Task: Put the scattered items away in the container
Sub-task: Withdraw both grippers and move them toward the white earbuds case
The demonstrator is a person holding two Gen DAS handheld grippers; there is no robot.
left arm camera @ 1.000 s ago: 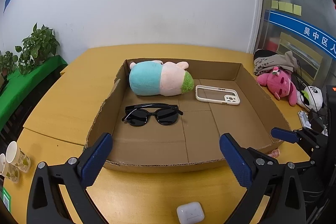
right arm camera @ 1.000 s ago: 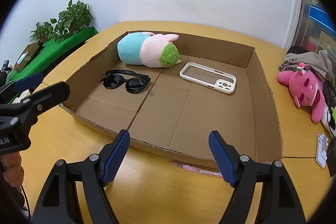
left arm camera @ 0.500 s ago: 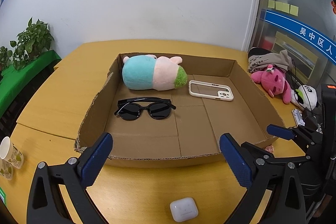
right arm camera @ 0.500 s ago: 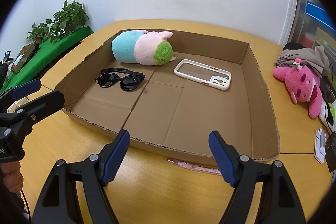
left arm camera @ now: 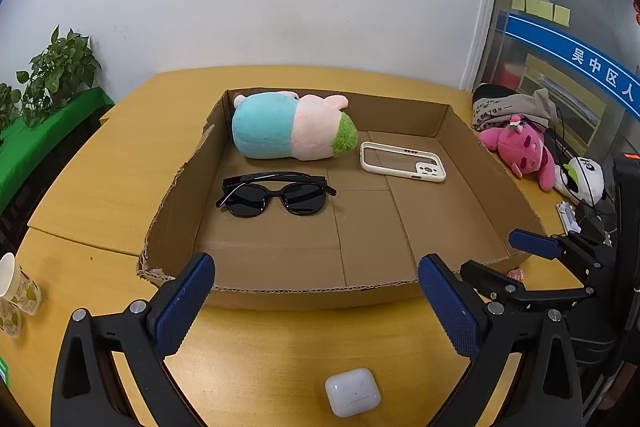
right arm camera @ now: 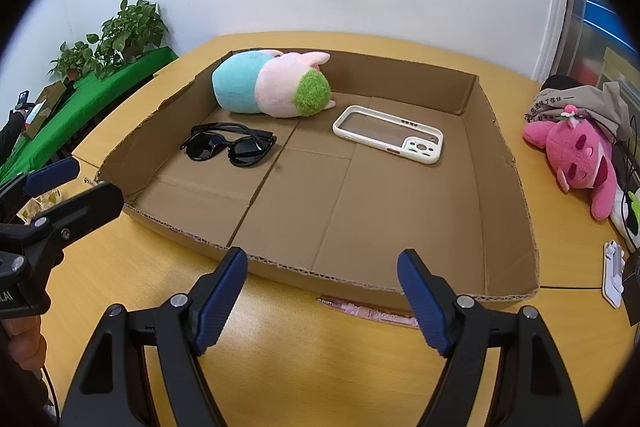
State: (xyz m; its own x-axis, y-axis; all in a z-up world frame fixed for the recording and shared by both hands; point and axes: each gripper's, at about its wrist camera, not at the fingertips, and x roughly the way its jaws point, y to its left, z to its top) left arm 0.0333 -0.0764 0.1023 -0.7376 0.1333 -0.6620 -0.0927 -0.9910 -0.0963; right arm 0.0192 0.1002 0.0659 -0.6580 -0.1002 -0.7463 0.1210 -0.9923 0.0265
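An open cardboard box lies on the yellow table. Inside it are a blue, pink and green plush toy, black sunglasses and a white phone case. A white earbud case rests on the table in front of the box, just below my left gripper, which is open and empty. My right gripper is also open and empty, hovering over the box's near edge. A pink pen lies against the box's front wall between the right gripper's fingers.
A pink plush, a panda toy and a grey cloth bag sit right of the box. Paper cups stand at the table's left edge. Potted plants line a green shelf at far left. A white wall stands behind the table.
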